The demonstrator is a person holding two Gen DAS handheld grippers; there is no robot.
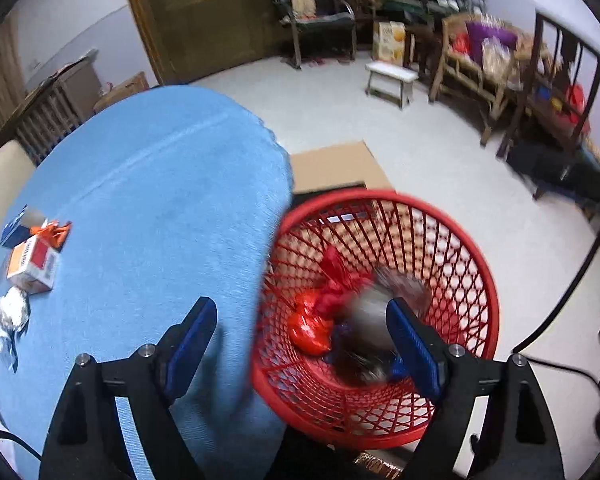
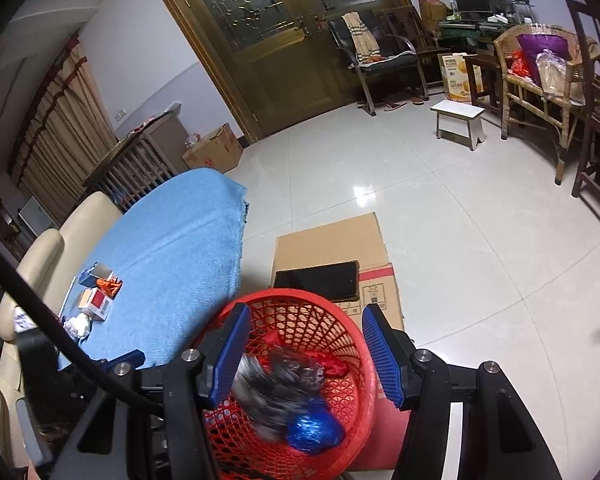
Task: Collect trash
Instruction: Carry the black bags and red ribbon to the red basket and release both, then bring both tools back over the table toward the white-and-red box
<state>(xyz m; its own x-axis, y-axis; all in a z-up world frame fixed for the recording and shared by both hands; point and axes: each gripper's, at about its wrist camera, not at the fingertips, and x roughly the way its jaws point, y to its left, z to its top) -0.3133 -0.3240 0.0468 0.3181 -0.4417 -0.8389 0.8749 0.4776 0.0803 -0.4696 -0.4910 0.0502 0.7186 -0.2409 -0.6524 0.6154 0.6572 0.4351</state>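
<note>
A red mesh basket (image 1: 452,248) (image 2: 340,320) stands on the floor beside the table with the blue cloth (image 1: 152,184) (image 2: 172,232). Inside lie a red-orange wrapper (image 1: 312,320), a blue foil piece (image 2: 314,432) and a blurred grey-silver piece (image 2: 276,384) (image 1: 374,304) that looks in motion. My left gripper (image 1: 300,344) is open over the table edge and basket rim. My right gripper (image 2: 306,352) is open and empty above the basket. On the cloth lie a red-and-white carton (image 1: 34,264) (image 2: 96,302), an orange wrapper (image 1: 54,232) (image 2: 110,286), a blue box (image 1: 18,226) (image 2: 94,272) and crumpled white paper (image 1: 10,312) (image 2: 78,326).
Flattened cardboard (image 2: 332,240) (image 1: 336,168) with a dark tablet (image 2: 318,280) lies on the tiled floor behind the basket. Cream chairs (image 2: 40,248) stand left of the table. A white stool (image 2: 458,118), rattan chair (image 2: 540,80) and wooden doors (image 2: 280,40) stand farther back.
</note>
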